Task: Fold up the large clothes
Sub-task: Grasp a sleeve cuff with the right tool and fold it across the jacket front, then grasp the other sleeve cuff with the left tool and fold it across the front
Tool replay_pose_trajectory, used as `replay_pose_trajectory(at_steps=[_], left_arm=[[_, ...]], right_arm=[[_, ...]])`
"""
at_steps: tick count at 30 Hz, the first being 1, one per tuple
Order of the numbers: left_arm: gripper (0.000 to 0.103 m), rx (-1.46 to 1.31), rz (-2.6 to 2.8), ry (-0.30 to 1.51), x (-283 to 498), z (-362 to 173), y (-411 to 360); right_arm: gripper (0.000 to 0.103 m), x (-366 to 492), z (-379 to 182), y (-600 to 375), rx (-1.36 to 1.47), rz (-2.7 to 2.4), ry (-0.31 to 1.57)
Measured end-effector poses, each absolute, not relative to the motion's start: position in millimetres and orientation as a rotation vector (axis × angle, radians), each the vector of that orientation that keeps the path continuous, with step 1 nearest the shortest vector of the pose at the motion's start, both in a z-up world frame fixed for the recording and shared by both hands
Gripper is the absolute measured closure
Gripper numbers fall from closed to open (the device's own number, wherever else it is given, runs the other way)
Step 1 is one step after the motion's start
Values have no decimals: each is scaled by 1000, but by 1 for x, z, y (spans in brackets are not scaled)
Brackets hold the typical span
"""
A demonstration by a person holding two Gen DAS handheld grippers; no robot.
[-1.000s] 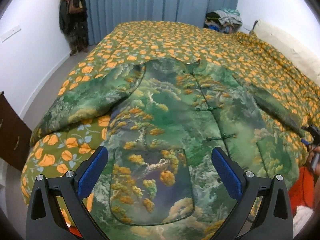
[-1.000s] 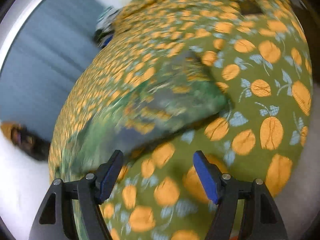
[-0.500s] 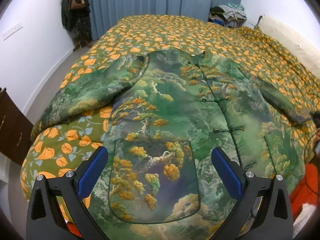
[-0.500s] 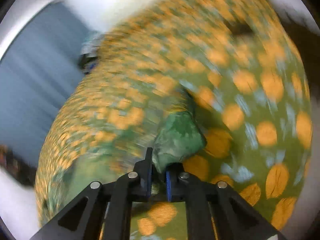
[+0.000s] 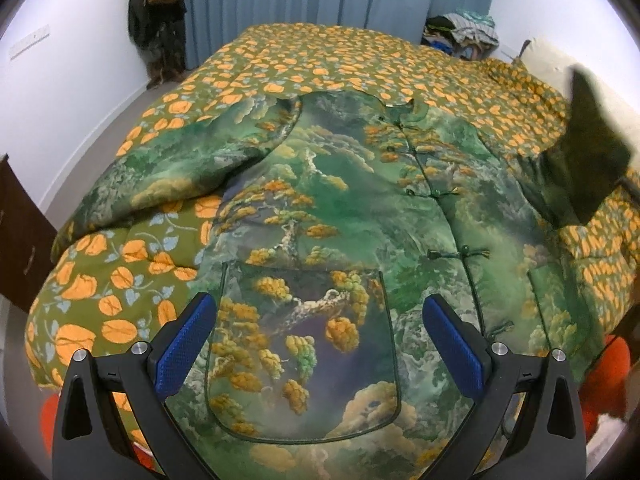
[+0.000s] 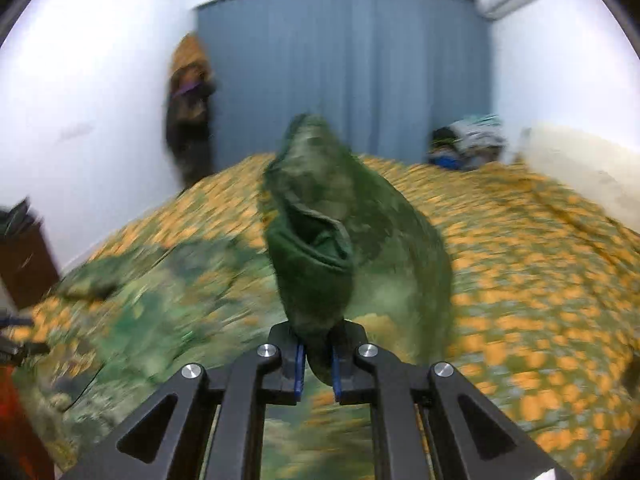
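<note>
**Right gripper lifts one sleeve while the jacket lies flat on the bed**

A large green jacket (image 5: 352,216) printed with trees and clouds lies front-up on a bed (image 5: 320,56) covered by an olive quilt with orange leaves. It sits straight ahead of and below the left gripper (image 5: 318,344), whose blue pads are spread wide apart with nothing between them; the jacket's patch pocket (image 5: 304,344) shows in the gap below. Beyond that gripper the knotted front closures run up toward the collar.

To the left of the left gripper, one sleeve (image 5: 168,176) lies flat on the quilt, angled outward from the shoulder. Off to its right, the other sleeve (image 5: 588,160) is raised clear of the bed.

The right gripper (image 6: 318,364) has its pads pressed together on the cuff end of that raised sleeve (image 6: 316,248); the fabric stands up directly ahead of the fingers, its opening facing the camera. The rest of the jacket spreads to the lower left of this gripper, heavily blurred.

Far ahead of both grippers hangs a blue curtain (image 6: 352,72). A pile of clothes (image 5: 464,36) sits at the far right corner of the bed, and dark garments (image 5: 160,20) hang on the wall at far left.
</note>
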State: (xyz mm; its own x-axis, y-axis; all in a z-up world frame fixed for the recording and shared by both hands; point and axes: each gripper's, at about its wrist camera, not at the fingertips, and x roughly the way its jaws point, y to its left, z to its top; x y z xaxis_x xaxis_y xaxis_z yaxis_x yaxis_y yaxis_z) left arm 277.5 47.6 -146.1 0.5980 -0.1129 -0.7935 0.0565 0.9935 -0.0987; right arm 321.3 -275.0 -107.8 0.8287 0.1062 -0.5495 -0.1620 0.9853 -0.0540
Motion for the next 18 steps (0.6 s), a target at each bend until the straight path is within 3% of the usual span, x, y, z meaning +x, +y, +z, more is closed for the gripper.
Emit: replay_pose_trajectory(at_steps=[9,10,11,13,18], left_arm=[[0,-80,-179,967,288,-155,36],[0,-95,-213,979,292,-156,33],[0,-112,-249,990,295,-158,29],[0,-152,-339,1017,304,-160,21],[1,-265,-561,1096,335,-164,-15]], right_arm=[[90,330,-221,-194,-180,211,826],[82,327,-228,-196,-180,215,856],[59,325,-232,-194,-164,245,883],[27,317,-231,-196,-109,326,916],[26,278,-210,-212,-72,392,918]])
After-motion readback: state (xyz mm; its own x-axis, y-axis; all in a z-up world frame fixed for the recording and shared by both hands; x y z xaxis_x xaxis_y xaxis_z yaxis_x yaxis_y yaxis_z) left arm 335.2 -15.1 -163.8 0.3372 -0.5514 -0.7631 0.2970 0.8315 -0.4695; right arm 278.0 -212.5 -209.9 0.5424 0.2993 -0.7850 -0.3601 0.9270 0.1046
